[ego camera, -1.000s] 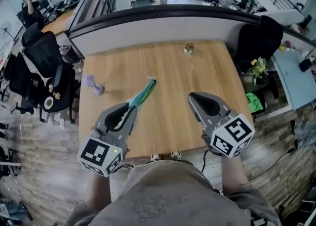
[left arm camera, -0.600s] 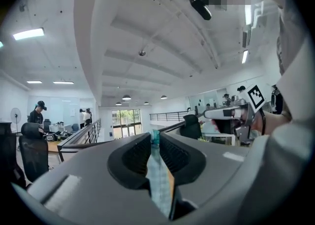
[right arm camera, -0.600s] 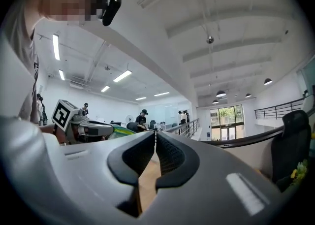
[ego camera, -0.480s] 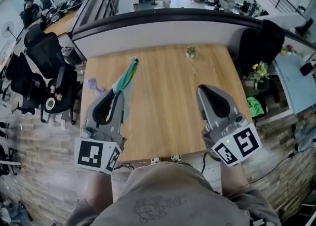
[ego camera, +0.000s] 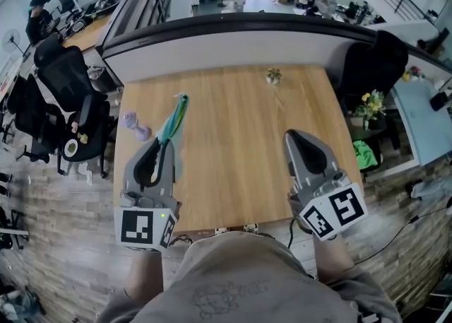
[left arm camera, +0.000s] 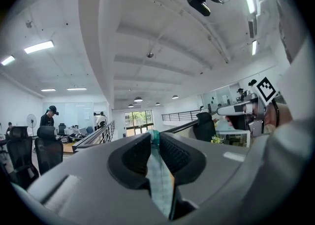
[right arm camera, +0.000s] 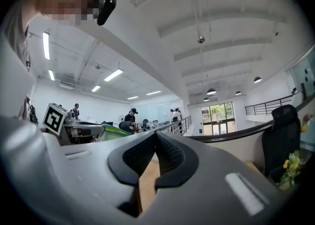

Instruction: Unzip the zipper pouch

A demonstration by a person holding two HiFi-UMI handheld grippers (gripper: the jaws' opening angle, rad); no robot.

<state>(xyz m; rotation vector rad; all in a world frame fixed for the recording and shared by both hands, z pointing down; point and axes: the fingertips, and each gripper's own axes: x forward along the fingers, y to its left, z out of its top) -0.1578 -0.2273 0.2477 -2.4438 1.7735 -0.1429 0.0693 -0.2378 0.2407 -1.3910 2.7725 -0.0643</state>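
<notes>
L gripper [ego camera: 162, 146] pinches teal zipper pouch [ego camera: 176, 113], jaws nearly together. R gripper [ego camera: 293, 136] closed tight, nothing btwn jaws.

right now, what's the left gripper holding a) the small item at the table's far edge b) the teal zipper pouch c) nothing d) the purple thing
B: the left gripper is shut on the teal zipper pouch, which sticks out past its tips in the head view, while the purple thing lies apart from it on the table.
</notes>
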